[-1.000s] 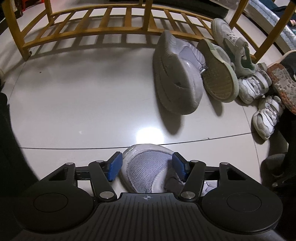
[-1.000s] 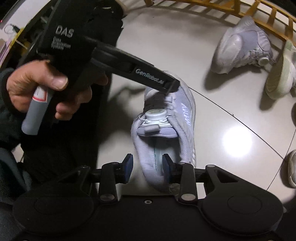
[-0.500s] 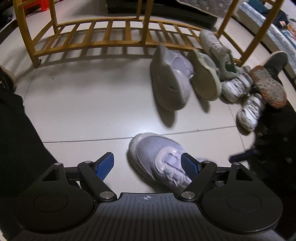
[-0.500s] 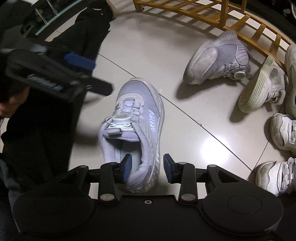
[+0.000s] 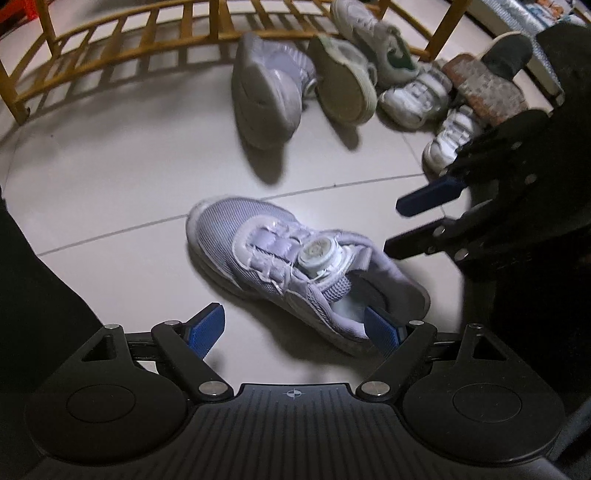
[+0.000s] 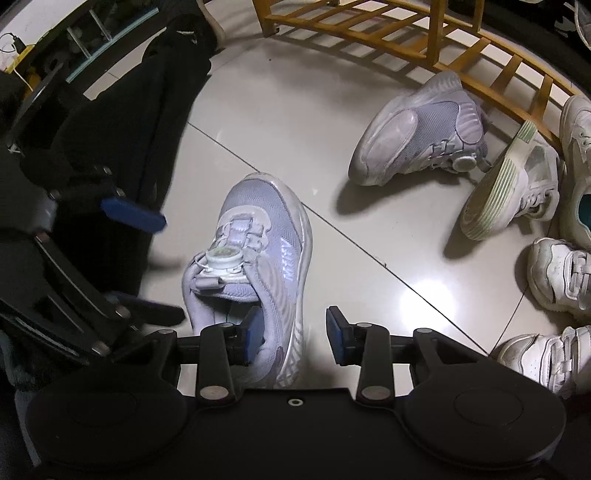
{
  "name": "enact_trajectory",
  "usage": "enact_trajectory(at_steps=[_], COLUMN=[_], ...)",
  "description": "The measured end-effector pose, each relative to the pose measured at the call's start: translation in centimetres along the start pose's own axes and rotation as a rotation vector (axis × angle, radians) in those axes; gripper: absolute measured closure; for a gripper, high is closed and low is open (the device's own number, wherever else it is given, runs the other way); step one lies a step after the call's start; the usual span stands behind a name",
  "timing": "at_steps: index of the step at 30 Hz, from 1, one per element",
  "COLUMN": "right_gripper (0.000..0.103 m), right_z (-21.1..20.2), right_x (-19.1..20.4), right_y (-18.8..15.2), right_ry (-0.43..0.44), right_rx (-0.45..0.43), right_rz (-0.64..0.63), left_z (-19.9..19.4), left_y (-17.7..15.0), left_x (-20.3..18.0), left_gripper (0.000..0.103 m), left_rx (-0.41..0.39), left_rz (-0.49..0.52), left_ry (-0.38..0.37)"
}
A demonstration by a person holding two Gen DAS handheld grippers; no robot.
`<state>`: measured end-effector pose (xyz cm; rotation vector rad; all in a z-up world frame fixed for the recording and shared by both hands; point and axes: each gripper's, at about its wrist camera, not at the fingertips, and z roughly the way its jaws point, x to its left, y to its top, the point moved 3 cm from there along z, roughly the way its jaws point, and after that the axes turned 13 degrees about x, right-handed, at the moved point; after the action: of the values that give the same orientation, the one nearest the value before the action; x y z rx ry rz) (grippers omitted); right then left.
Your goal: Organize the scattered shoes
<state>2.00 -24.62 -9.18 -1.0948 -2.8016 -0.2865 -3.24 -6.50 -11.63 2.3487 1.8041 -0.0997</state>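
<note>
A lilac mesh sneaker (image 5: pixel 295 269) with a round dial closure (image 5: pixel 317 252) sat upright on the pale tiled floor (image 5: pixel 122 177), apart from the other shoes. Two hand-held grippers hovered over it, both pointing steeply down.

The left gripper (image 5: pixel 295 328) had just been opening; its blue pads stood wide apart, with the heel end of the sneaker lying between them but neither pad pressing on it. The right gripper (image 6: pixel 291 336) was partly open: its left pad sat inside or against the heel collar, the right pad stood clear over bare floor, so it held nothing.

Beyond the sneaker, a matching lilac sneaker (image 6: pixel 421 133) lay tipped on its side near a low wooden shoe rack (image 6: pixel 406 33), whose slatted shelf looked bare. Next to it lay a pale shoe with a green-striped sole (image 6: pixel 498 192), also on its side, and a cluster of small white strap sneakers (image 6: pixel 565 277).

The step in hand seemed to be settling this sneaker straight before pairing it. To do it well, the right gripper would likely need to close across the heel wall, one pad inside the collar and one outside, gripping firmly enough that the soft mesh did not fold, while the left gripper stayed clear of the dial and of the other tool.
</note>
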Motion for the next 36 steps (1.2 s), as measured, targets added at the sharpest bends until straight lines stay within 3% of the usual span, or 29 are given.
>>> enact_trajectory(at_steps=[3,6,11,16,36], right_gripper=[0.063,0.063,0.063,0.063,0.063], right_z=[-0.1,-0.1,0.1,0.4,3.2], right_x=[0.0,0.1,0.3,0.6,1.0], right_y=[0.3,0.7,1.5,2.5,8.1], right_ry=[0.002,-0.001,-0.008,-0.011,-0.044], right_rx=[-0.010,-0.015,-0.023,-0.033,-0.110], right_rz=[0.001,0.000,-0.005,-0.010,0.021], left_z=[1.0,1.2,0.7,0.3,0.0], left_y=[0.1,0.2,0.3,0.4,0.9], left_x=[0.3,0.7,1.3,2.4,4.1], left_gripper=[0.035,0.047,0.054,0.055,0.056], left_rx=[0.018,0.020,0.010,0.000,-0.014], left_rz=[-0.021,-0.031,-0.008,-0.005,-0.037], left_ry=[0.002,-0.046,-0.008,0.087,0.096])
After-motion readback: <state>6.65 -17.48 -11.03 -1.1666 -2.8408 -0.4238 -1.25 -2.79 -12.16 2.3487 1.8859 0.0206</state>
